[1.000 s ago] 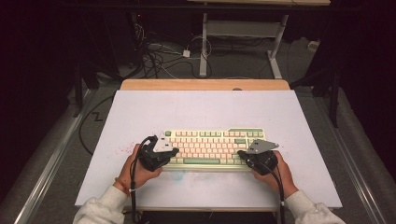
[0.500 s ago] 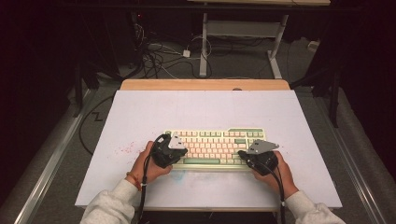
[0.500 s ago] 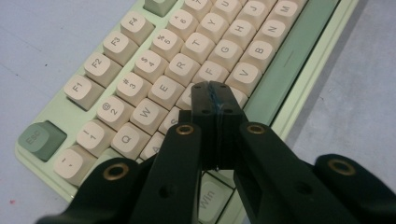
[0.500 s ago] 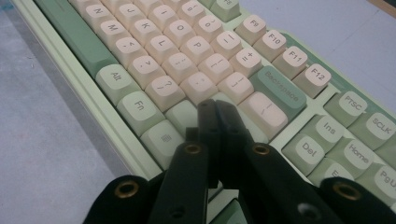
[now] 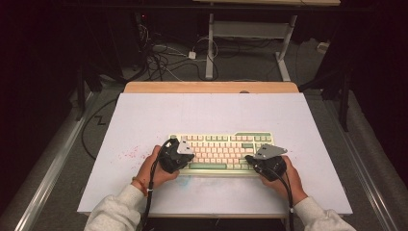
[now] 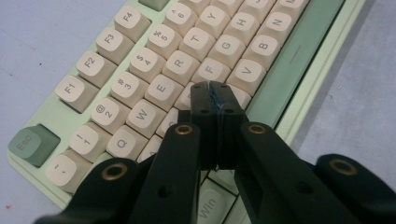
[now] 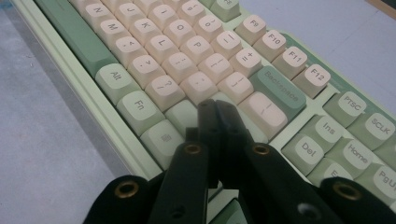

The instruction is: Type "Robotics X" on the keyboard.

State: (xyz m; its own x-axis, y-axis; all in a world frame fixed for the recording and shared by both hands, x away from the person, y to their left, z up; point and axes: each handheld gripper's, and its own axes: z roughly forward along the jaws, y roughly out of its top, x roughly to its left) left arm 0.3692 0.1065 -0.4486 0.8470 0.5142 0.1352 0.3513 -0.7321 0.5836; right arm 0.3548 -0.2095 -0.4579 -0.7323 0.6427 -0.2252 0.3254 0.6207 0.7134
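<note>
Hovering over keyboard [image 5: 221,150] | both hand-held grippers closed, empty | jaw tips hide keys beneath
</note>
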